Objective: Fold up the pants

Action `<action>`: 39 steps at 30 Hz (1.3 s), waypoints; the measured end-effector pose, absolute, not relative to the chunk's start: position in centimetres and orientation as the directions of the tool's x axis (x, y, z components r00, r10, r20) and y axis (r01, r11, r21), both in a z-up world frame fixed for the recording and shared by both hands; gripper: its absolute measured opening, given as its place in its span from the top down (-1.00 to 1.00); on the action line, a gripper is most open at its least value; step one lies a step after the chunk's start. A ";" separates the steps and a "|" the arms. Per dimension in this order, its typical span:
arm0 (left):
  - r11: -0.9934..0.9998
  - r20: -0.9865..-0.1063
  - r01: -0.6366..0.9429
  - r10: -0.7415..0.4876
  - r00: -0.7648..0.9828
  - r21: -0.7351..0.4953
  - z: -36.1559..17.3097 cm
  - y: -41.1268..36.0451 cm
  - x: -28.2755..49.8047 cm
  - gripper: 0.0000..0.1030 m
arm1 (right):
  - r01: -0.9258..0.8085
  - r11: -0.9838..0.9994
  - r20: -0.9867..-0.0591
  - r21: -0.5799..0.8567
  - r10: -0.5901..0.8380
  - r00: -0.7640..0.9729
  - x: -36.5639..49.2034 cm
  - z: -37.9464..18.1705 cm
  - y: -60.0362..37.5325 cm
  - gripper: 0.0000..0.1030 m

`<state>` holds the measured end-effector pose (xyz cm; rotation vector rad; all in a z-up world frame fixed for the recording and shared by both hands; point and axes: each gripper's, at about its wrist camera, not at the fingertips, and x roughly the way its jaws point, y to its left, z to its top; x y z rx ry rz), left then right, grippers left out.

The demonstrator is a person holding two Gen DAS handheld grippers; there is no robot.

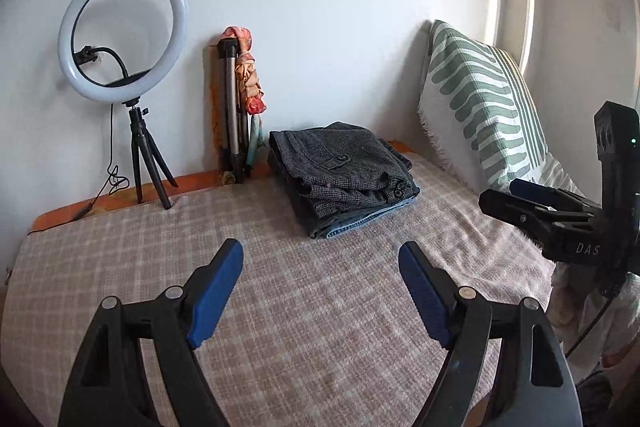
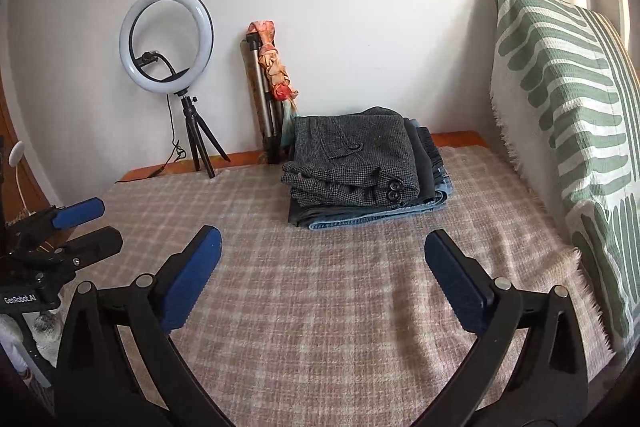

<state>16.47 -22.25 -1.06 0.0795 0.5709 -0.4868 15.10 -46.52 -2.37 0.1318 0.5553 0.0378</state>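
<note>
A stack of folded pants (image 1: 344, 175) lies at the back of the bed, grey tweed pants on top, dark ones and blue jeans beneath; it also shows in the right wrist view (image 2: 360, 167). My left gripper (image 1: 320, 259) is open and empty, held above the checked blanket (image 1: 280, 307) in front of the stack. My right gripper (image 2: 322, 247) is open and empty, also short of the stack. The right gripper shows at the right edge of the left wrist view (image 1: 504, 195). The left gripper shows at the left edge of the right wrist view (image 2: 104, 223).
A ring light on a small tripod (image 1: 124, 35) stands at the back left by the wall. A folded tripod with an orange cloth (image 1: 236, 99) leans on the wall beside the stack. A green-and-white striped pillow (image 1: 480, 99) leans at the right.
</note>
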 end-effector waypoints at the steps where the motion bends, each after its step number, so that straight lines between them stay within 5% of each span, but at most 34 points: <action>1: 0.883 -0.538 0.463 -0.425 0.728 -0.070 -1.2 -22.1 16.2 -0.53 | -0.004 0.992 -0.523 0.123 0.068 0.849 14.9 -2.6 -46.2 -1.00; 24: 0.900 -0.553 0.411 -0.420 0.720 -0.149 -3.9 -18.9 16.0 -0.53 | 0.034 0.995 -0.518 0.097 0.021 0.855 15.3 -5.4 -44.5 -1.00; 39: 0.930 -0.565 0.358 -0.340 0.752 -0.084 -3.8 -19.4 15.6 -0.53 | 0.034 0.995 -0.522 0.089 0.018 0.853 15.3 -5.3 -44.4 -1.00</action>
